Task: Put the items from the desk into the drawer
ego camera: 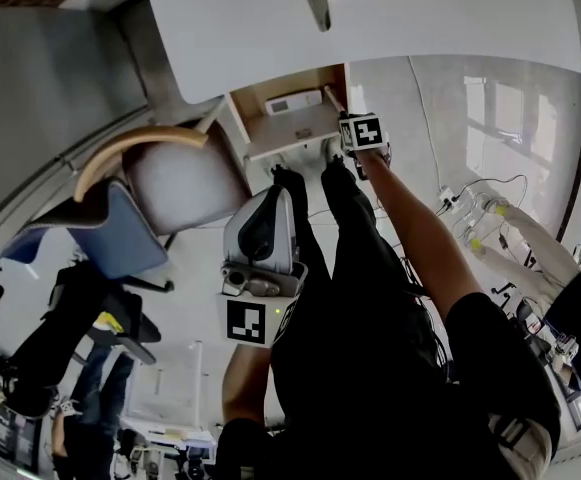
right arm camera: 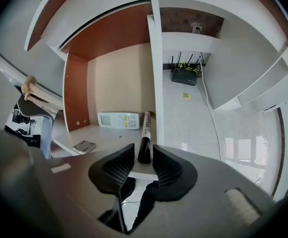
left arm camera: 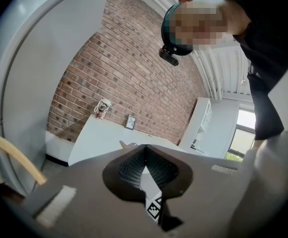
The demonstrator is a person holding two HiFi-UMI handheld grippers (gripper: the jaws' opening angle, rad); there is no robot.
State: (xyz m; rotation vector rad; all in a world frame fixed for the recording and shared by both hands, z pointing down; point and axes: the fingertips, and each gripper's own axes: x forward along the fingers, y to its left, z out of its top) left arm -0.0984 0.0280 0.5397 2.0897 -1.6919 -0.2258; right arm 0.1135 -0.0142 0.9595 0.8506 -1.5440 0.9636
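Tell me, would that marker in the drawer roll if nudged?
Probably: the marker looks round and smooth, so a sideways nudge could roll it on the flat drawer floor. Slim and straight, it seems stiff and light. The remote beside it might stop it.

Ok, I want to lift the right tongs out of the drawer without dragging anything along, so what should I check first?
1. Drawer open: ok.
2. Marker down in the drawer: ok, it lies flat along the right side.
3. Right tongs free of the marker: looks ok; the pads stand just off its black cap, which sits between them.
4. Remote out of the way: ok, it lies at the back, left of the marker and clear of the tongs.
5. Left tongs free for the next item: ok, shut and empty.
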